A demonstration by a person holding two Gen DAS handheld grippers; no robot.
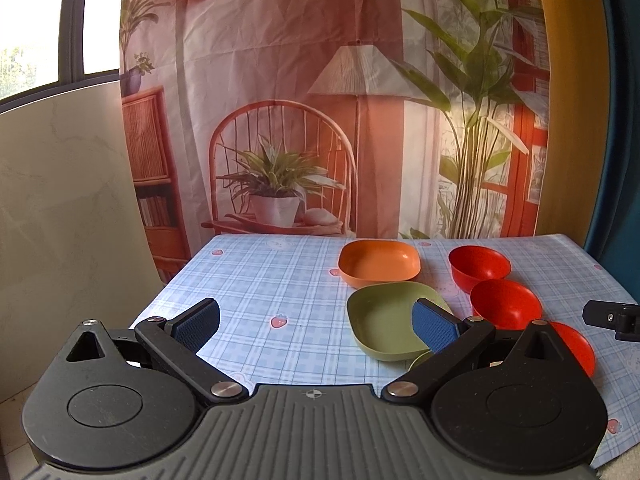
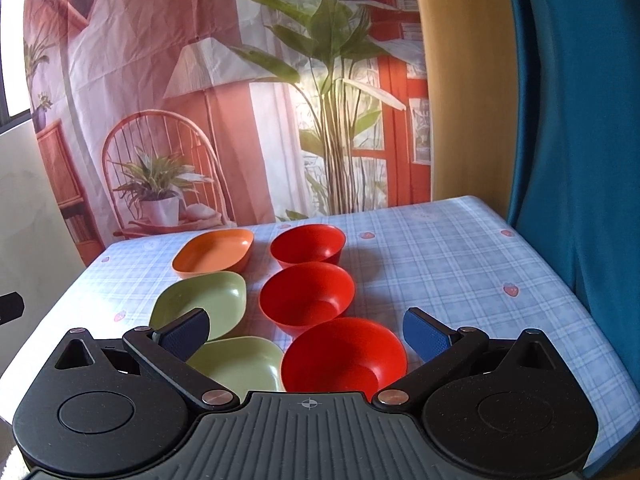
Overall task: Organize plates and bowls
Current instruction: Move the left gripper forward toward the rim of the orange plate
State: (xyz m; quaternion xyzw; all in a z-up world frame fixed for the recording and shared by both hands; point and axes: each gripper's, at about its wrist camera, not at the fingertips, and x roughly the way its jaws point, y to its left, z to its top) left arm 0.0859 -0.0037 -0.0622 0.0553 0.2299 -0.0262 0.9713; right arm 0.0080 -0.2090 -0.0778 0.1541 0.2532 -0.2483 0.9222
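Note:
On the blue checked tablecloth [image 2: 460, 264] stand two columns of dishes. Three red bowls form the right column: far [image 2: 308, 245], middle [image 2: 307, 296], near [image 2: 344, 356]. The left column has an orange plate [image 2: 214, 250] at the back, then a green plate [image 2: 200, 304] and a nearer green plate [image 2: 240, 366]. My right gripper [image 2: 306, 336] is open, hovering just above and behind the near red bowl. My left gripper [image 1: 316, 326] is open over bare cloth, left of the green plate [image 1: 384, 324]; its right finger overlaps that plate in view. The orange plate [image 1: 379, 261] and red bowls [image 1: 479, 266] [image 1: 506, 303] lie beyond.
A printed fabric backdrop [image 1: 320, 100] hangs behind the table's far edge. A teal curtain [image 2: 580, 120] borders the right side, a pale wall panel [image 1: 60, 200] the left. The tip of the right gripper [image 1: 612, 318] shows at the edge of the left wrist view.

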